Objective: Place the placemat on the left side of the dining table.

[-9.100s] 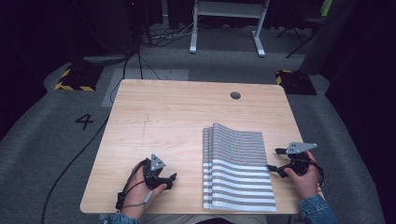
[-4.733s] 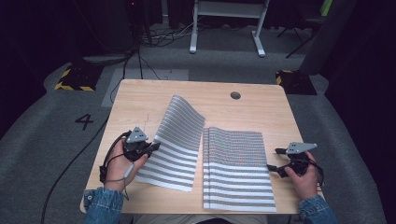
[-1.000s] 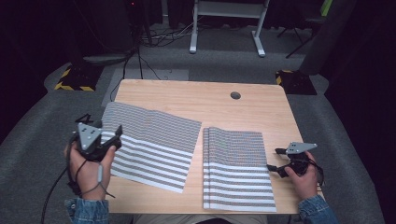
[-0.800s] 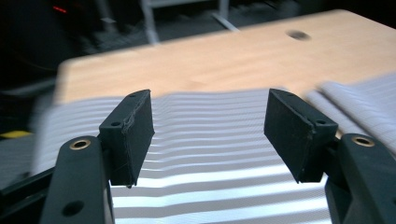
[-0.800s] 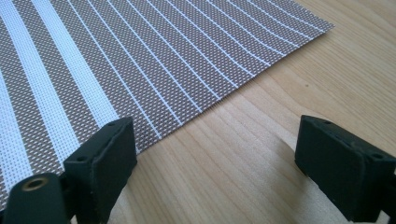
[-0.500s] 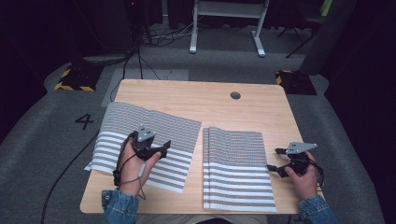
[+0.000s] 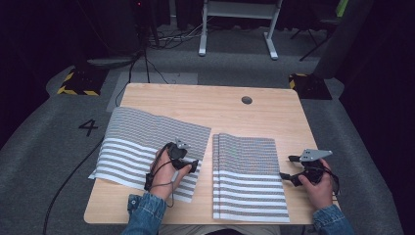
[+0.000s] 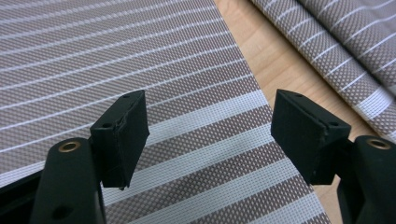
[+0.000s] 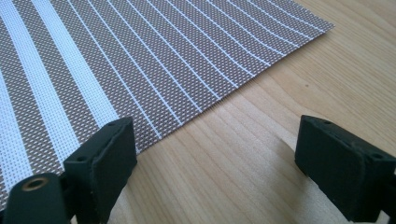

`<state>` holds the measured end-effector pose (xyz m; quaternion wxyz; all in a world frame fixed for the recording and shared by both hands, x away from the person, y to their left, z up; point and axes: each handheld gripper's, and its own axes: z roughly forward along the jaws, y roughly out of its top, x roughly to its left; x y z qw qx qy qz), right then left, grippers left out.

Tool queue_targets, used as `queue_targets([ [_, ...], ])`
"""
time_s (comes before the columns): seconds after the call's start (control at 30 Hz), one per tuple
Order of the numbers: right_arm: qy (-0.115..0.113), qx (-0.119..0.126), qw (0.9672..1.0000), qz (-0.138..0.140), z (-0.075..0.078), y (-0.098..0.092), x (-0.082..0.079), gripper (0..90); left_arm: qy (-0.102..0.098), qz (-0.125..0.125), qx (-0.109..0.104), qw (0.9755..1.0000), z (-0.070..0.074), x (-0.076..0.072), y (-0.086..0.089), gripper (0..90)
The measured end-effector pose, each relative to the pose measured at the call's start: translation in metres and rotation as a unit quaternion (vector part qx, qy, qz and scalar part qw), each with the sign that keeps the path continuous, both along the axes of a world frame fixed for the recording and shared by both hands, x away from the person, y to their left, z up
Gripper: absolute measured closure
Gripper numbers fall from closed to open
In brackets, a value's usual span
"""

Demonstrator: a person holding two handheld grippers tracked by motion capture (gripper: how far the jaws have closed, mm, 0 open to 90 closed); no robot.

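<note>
I work at a wooden table [image 7: 161, 100] on grey carpet in a dark room. My left gripper [image 7: 188, 164] hovers at centre frame over the lower right of the spread striped mat [image 7: 142, 139]; its jaws, just opened wide, hold nothing. My right gripper [image 7: 288, 169], also wide open and empty, sits beside the stack of mats [image 7: 247, 176]. The left gripper view shows the weave [image 8: 196, 126] up close.

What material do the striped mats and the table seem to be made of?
Striped mats: probably woven vinyl or plastic mesh, matte; a fine grid weave shows, and they lie stiff and flat. Table: wood or wood-look laminate, smooth; pale grain lines show.
</note>
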<state>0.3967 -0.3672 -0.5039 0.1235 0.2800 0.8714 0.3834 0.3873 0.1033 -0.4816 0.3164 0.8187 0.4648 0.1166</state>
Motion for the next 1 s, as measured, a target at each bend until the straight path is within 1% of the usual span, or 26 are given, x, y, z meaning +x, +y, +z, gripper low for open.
queue_targets([
  [0.13, 0.0, 0.0, 1.0, 0.0, 0.0, 0.0, 0.0, 12.8, 0.012, -0.005, 0.007, 0.9999, -0.005, 0.003, -0.004, 26.9],
  [0.17, 0.0, 0.0, 1.0, 0.0, 0.0, 0.0, 0.0, 12.8, 0.01, -0.001, 0.008, 0.9999, -0.006, 0.003, -0.005, 26.2],
  [0.2, 0.0, 0.0, 1.0, 0.0, 0.0, 0.0, 0.0, 12.8, -0.001, 0.001, 0.017, 0.9999, -0.007, 0.002, -0.007, 27.0],
  [0.23, 0.0, 0.0, 1.0, 0.0, 0.0, 0.0, 0.0, 12.8, -0.001, 0.001, 0.017, 0.9999, -0.007, 0.002, -0.007, 30.2],
  [0.27, 0.0, 0.0, 1.0, 0.0, 0.0, 0.0, 0.0, 12.8, -0.005, -0.002, 0.039, 0.9992, -0.007, 0.001, -0.008, 34.0],
  [0.3, 0.0, 0.0, 1.0, 0.0, 0.0, 0.0, 0.0, 12.8, -0.007, -0.002, 0.041, 0.9991, -0.007, 0.001, -0.008, 34.0],
  [0.4, 0.0, 0.0, 1.0, 0.0, 0.0, 0.0, 0.0, 12.8, -0.004, 0.005, 0.041, 0.9991, -0.006, 0.001, -0.009, 35.6],
  [0.5, 0.0, 0.0, 1.0, 0.0, 0.0, 0.0, 0.0, 12.8, -0.003, 0.005, 0.045, 0.999, -0.006, 0.002, -0.009, 36.1],
  [0.57, 0.0, 0.0, 1.0, 0.0, 0.0, 0.0, 0.0, 12.8, 0.0, 0.003, 0.048, 0.9988, -0.005, 0.003, -0.01, 36.7],
  [0.63, 0.0, 0.0, 1.0, 0.0, 0.0, 0.0, 0.0, 12.8, 0.0, 0.002, 0.053, 0.9986, -0.004, 0.005, -0.009, 38.7],
  [0.73, 0.0, 0.0, 1.0, 0.0, 0.0, 0.0, 0.0, 12.8, 0.002, 0.006, 0.052, 0.9986, -0.003, 0.007, -0.01, 42.0],
  [0.8, 0.0, 0.0, 1.0, 0.0, 0.0, 0.0, 0.0, 12.8, 0.001, 0.005, 0.054, 0.9985, -0.003, 0.007, -0.009, 46.7],
  [0.83, 0.0, 0.0, 1.0, 0.0, 0.0, 0.0, 0.0, 12.8, -0.005, 0.007, 0.051, 0.9987, -0.003, 0.008, -0.007, 50.8],
  [0.87, 0.0, 0.0, 1.0, 0.0, 0.0, 0.0, 0.0, 12.8, -0.008, 0.003, 0.048, 0.9988, -0.004, 0.009, -0.005, 55.1],
  [0.9, 0.0, 0.0, 1.0, 0.0, 0.0, 0.0, 0.0, 12.8, -0.008, 0.003, 0.048, 0.9988, -0.004, 0.009, -0.005, 60.1],
  [0.93, 0.0, 0.0, 1.0, 0.0, 0.0, 0.0, 0.0, 12.8, -0.02, 0.014, 0.039, 0.9989, -0.006, 0.009, 0.0, 66.8],
  [0.97, 0.0, 0.0, 1.0, 0.0, 0.0, 0.0, 0.0, 12.8, -0.024, 0.015, 0.037, 0.9989, -0.006, 0.01, 0.003, 73.3],
  [1.0, 0.0, 0.0, 1.0, 0.0, 0.0, 0.0, 0.0, 12.8, -0.021, 0.022, 0.021, 0.9993, -0.007, 0.011, 0.006, 78.8],
])
